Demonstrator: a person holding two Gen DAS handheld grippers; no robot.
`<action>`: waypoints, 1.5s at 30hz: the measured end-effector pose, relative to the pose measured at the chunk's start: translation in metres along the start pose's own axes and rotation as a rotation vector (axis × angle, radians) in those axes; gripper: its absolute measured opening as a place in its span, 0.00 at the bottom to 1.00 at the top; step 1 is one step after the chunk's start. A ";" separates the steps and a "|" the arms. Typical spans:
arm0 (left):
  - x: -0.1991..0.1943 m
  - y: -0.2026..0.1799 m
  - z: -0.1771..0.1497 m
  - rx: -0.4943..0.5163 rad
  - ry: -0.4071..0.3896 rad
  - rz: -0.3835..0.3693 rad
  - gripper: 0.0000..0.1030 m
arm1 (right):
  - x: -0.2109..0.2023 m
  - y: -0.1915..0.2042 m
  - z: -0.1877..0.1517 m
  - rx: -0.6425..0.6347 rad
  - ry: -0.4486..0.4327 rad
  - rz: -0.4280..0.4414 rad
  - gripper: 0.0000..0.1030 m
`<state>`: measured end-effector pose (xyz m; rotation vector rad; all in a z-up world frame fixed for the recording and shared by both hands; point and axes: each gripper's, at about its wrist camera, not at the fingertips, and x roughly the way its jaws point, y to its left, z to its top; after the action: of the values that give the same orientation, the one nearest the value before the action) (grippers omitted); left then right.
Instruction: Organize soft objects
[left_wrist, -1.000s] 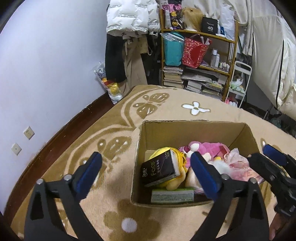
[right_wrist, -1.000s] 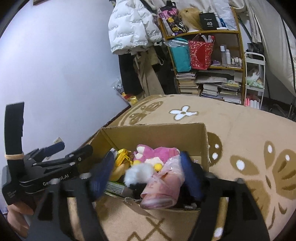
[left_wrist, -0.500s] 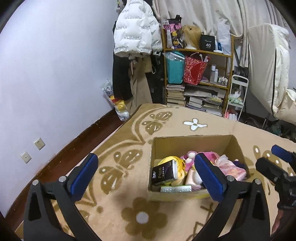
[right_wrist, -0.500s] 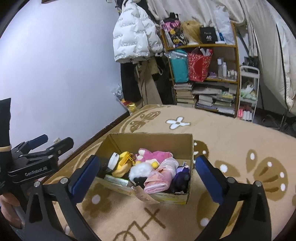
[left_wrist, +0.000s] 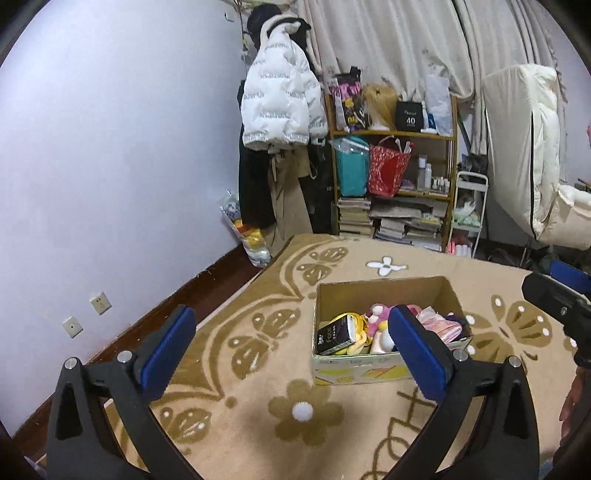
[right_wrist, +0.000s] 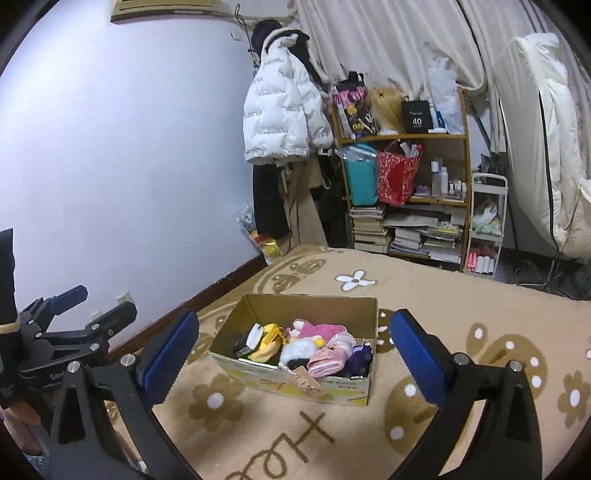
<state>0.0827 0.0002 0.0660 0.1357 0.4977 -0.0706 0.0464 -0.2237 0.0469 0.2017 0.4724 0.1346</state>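
Both claws wide above filled box (left_wrist: 354, 293)

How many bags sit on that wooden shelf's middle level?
2. A teal bag stands at the left end of the middle level, and a red patterned bag stands right beside it. Others may be hidden behind them.

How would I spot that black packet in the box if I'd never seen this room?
Find the open brown cardboard box sitting on the beige flower-patterned carpet. Look into its corner nearest the lilac wall, beside the yellow plush toy. The black tissue packet lies tilted there, the only dark, flat-sided, white-lettered thing among rounded pink and yellow soft toys.
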 end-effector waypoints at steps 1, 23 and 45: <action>-0.007 0.002 0.000 -0.003 -0.008 -0.003 1.00 | -0.004 0.002 0.000 -0.002 -0.005 -0.002 1.00; -0.066 0.014 -0.044 -0.034 -0.131 0.021 1.00 | -0.049 0.019 -0.038 -0.118 -0.068 -0.025 1.00; -0.019 -0.002 -0.076 -0.006 -0.061 -0.030 1.00 | -0.016 -0.018 -0.097 -0.061 -0.048 -0.054 1.00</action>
<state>0.0303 0.0101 0.0084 0.1202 0.4392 -0.1027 -0.0114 -0.2280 -0.0340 0.1318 0.4251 0.0909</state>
